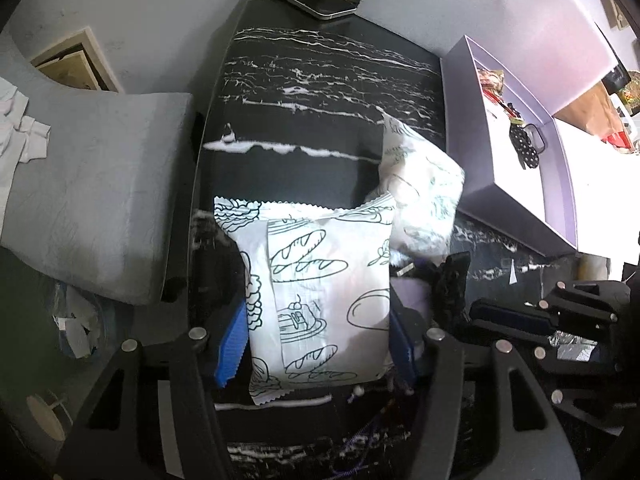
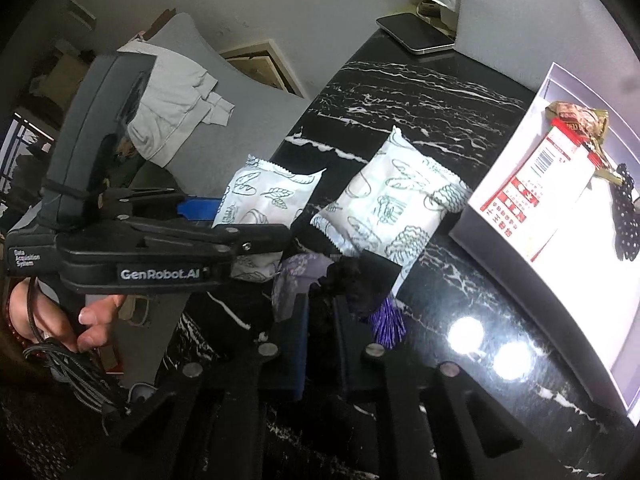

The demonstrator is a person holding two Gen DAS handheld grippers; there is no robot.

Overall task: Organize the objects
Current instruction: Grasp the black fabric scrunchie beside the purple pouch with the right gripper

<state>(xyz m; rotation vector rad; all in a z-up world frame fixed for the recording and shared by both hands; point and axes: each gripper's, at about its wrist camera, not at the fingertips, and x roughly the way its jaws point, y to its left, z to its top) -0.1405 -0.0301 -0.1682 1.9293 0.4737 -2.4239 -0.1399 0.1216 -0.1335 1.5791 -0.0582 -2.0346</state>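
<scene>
i am holding the bread-print packet (image 1: 320, 300) between the blue pads (image 1: 232, 344) of my left tool (image 1: 316, 344); the jaws are standing about half open, pressing on the packet's two long edges just above the black marbled surface (image 1: 304, 80). a second, matching packet (image 1: 420, 192) is lying just beside it, toward the white box (image 1: 516, 216) that is sitting open on the surface with a red-and-white packet (image 2: 536, 176) and a dotted black item (image 2: 626, 216) already inside. my right tool (image 2: 320, 312) is squeezed fully shut on a black lacy piece of fabric (image 2: 352, 280) with a purple tassel (image 2: 386, 322) hanging beside it. i am judging the box to be the place for all of this. to do it well, i am planning to keep the left squeeze gentle so the puffy packet is not crushing or slipping, lift it clear of its neighbour, and carry it over the box wall before letting go, keeping the two tools apart since they are working close together.
</scene>
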